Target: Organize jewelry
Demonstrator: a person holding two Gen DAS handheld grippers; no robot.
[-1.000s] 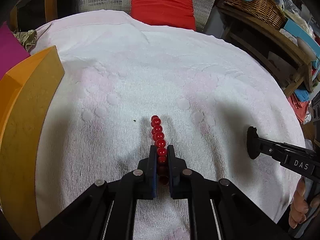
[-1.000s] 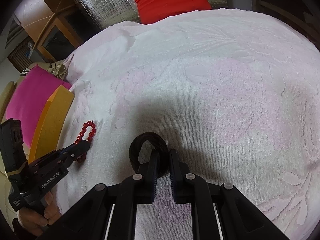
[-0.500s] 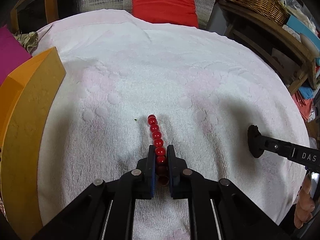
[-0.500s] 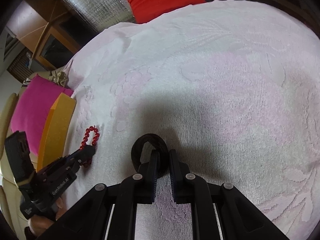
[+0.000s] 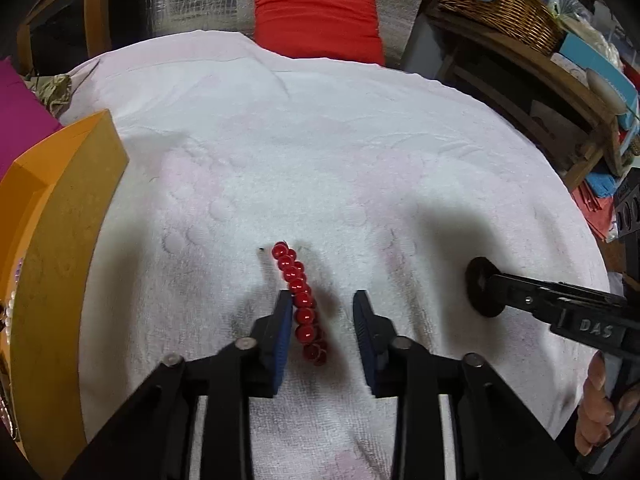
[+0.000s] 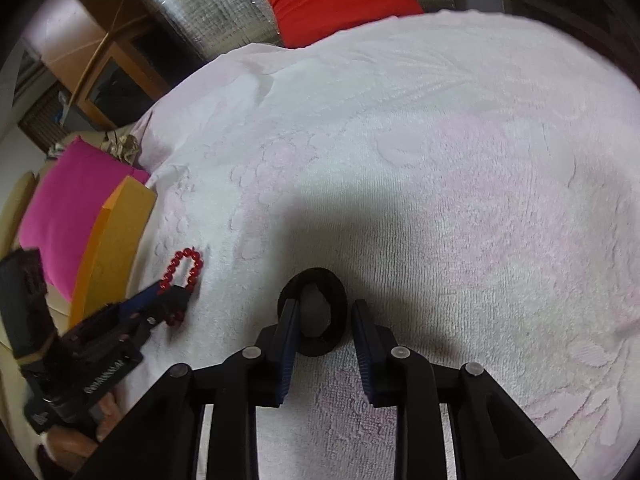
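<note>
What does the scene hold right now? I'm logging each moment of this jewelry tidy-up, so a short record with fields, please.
surface: white towel
left gripper: jaws opening, red bead bracelet lies between them on the towel
right gripper: jaws opening, black ring-shaped band lies between them on the towel
container: orange box at the towel's left edge
background: red cushion, wicker basket

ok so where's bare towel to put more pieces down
Free: the wide stretch of white towel beyond both grippers toward the red cushion, and its right side past the black ring. Crowded: the left edge, where the orange box borders the red bead bracelet.
</note>
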